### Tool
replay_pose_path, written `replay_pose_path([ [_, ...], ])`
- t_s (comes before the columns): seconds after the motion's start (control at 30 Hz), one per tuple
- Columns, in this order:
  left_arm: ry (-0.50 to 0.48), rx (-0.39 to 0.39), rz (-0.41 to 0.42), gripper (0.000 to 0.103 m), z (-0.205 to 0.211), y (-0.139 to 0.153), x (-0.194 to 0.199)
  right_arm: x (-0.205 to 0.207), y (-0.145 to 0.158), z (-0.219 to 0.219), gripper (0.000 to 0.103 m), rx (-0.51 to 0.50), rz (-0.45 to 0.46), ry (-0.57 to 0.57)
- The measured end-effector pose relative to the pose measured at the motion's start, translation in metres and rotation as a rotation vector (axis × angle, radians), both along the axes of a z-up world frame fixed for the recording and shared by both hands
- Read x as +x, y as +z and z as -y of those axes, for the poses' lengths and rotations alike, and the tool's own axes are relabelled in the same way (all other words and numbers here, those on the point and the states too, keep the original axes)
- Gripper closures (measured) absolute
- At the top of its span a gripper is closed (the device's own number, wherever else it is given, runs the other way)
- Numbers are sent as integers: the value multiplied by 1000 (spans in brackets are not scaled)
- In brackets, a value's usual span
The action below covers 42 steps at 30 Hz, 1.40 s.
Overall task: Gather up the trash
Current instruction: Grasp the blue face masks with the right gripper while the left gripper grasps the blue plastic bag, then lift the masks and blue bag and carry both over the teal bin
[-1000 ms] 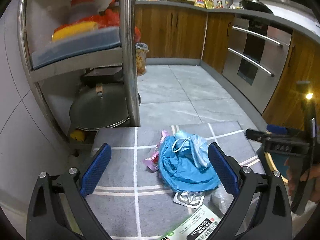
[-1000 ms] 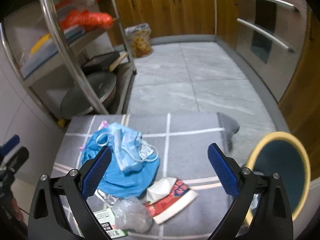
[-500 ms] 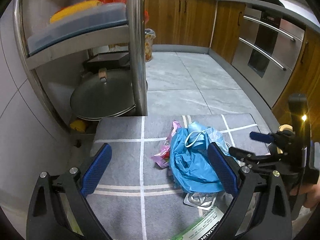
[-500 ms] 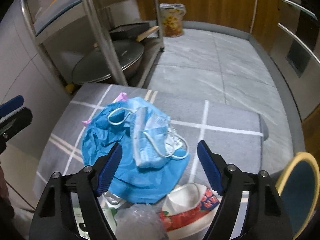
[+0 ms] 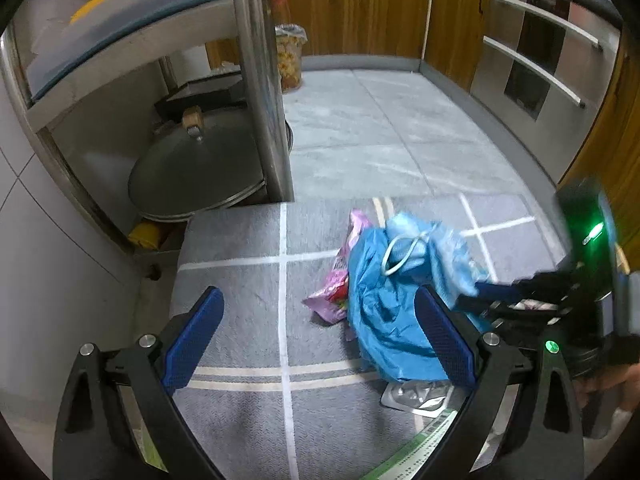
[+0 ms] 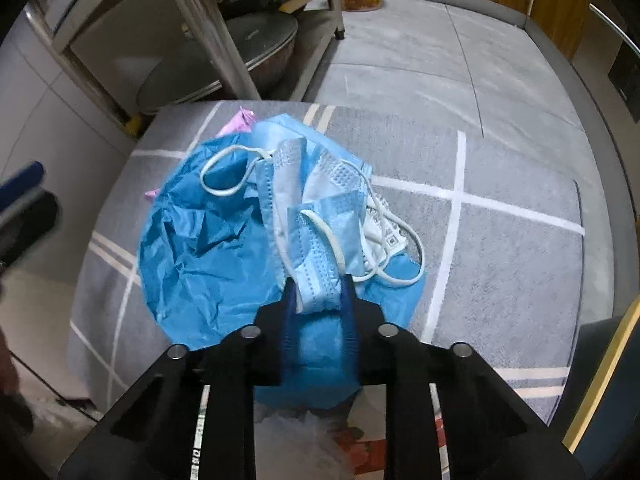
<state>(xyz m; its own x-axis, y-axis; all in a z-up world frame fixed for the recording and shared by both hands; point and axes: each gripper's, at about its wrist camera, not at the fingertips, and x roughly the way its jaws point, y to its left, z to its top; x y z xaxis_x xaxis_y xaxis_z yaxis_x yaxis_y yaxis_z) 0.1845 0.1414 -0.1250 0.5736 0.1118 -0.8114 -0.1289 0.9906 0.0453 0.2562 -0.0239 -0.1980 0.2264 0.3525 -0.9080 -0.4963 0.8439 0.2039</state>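
A pile of trash lies on a grey mat [image 6: 500, 248]. On top are light blue face masks [image 6: 320, 216] with white ear loops, resting on a crumpled blue plastic sheet [image 6: 208, 248]. My right gripper [image 6: 318, 292] is shut on the near edge of a face mask. In the left wrist view the right gripper [image 5: 476, 296] reaches into the masks [image 5: 424, 248] from the right. My left gripper [image 5: 316, 340] is open and empty above the mat, left of the blue sheet [image 5: 384, 320]. A pink wrapper [image 5: 340, 280] pokes out beneath the sheet.
A steel shelf rack [image 5: 256, 80] with a big pan lid [image 5: 196, 172] stands at the mat's far left. A foil blister pack [image 5: 416, 394] and a green-printed packet [image 5: 416, 452] lie near me. A blue bin with a yellow rim [image 6: 600, 384] is at right. Wooden cabinets line the back.
My right gripper moved forward and down onto the pile and closed on a face mask. My left gripper drifted slightly and stayed open.
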Motion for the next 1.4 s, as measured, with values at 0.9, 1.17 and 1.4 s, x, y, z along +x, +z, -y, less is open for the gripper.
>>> replay_pose_path([
  [0.9, -97, -2, -130, 101, 40, -39, -5, -9, 36, 44, 89, 52, 34, -79],
  [1.17, -95, 27, 5, 102, 47, 2, -39, -30, 59, 58, 89, 84, 77, -114],
  [1.4, -70, 69, 129, 102, 53, 44, -64, -49, 85, 89, 89, 119, 117, -171],
])
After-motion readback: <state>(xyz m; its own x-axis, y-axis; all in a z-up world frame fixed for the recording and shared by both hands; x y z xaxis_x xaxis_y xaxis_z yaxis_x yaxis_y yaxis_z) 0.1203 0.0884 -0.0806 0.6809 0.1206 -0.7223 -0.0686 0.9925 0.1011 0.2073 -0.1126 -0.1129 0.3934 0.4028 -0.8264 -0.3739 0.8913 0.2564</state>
